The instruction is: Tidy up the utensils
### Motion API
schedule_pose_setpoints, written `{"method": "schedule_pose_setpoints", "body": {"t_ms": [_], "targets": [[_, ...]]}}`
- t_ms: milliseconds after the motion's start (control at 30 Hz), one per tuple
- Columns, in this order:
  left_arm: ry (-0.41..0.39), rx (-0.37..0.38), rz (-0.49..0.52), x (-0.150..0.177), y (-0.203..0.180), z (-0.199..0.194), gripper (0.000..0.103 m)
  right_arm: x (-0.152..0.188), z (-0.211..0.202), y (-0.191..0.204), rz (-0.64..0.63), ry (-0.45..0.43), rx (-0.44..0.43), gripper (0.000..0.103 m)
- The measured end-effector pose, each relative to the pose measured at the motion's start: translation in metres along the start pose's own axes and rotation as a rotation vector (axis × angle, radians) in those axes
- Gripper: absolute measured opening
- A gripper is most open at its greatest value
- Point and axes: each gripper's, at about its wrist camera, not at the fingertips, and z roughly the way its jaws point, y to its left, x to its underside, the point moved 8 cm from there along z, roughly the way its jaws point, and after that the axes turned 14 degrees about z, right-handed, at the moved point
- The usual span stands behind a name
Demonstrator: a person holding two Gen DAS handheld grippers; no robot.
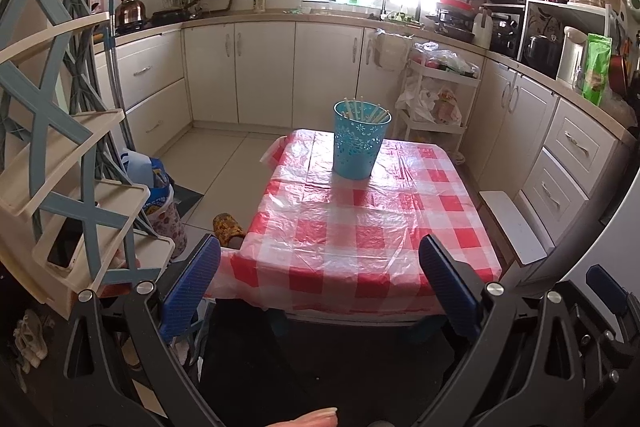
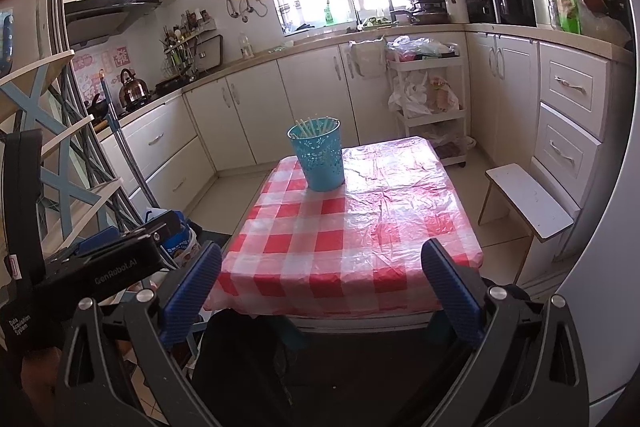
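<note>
A blue perforated cup (image 1: pixel 360 141) stands upright at the far end of a small table with a red-and-white checked plastic cover (image 1: pixel 360 227). Several pale chopsticks (image 1: pixel 366 111) stand inside it. The cup also shows in the right wrist view (image 2: pixel 320 155), with the chopsticks (image 2: pixel 314 127) poking out. My left gripper (image 1: pixel 320 283) is open and empty, held back at the table's near edge. My right gripper (image 2: pixel 322 287) is open and empty, also at the near edge. The left gripper's body (image 2: pixel 120 259) shows at the left of the right wrist view.
A beige and blue shelf rack (image 1: pixel 60 155) stands at the left, with bags (image 1: pixel 160 195) on the floor beside it. A white stool (image 2: pixel 528 203) stands right of the table. A white trolley (image 2: pixel 432 99) and kitchen cabinets (image 1: pixel 260 75) stand behind.
</note>
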Motion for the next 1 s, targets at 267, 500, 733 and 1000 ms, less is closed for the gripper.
{"method": "schedule_pose_setpoints", "body": {"t_ms": [267,500,733,1000], "targets": [[-0.014,-0.003,-0.004,0.000,0.001,-0.003,0.095,0.001,0.000,0.000,0.000,0.000,0.000,0.096],[-0.025,-0.007,0.008,-0.002,0.001,-0.007,0.095,0.002,-0.001,-0.001,0.000,0.003,0.004,0.096],[-0.028,-0.009,0.004,-0.003,0.002,-0.011,0.095,0.004,-0.001,-0.002,0.001,0.006,0.006,0.096],[-0.019,0.006,0.003,-0.007,0.001,-0.011,0.095,0.004,-0.001,-0.002,0.000,0.007,0.007,0.096]]}}
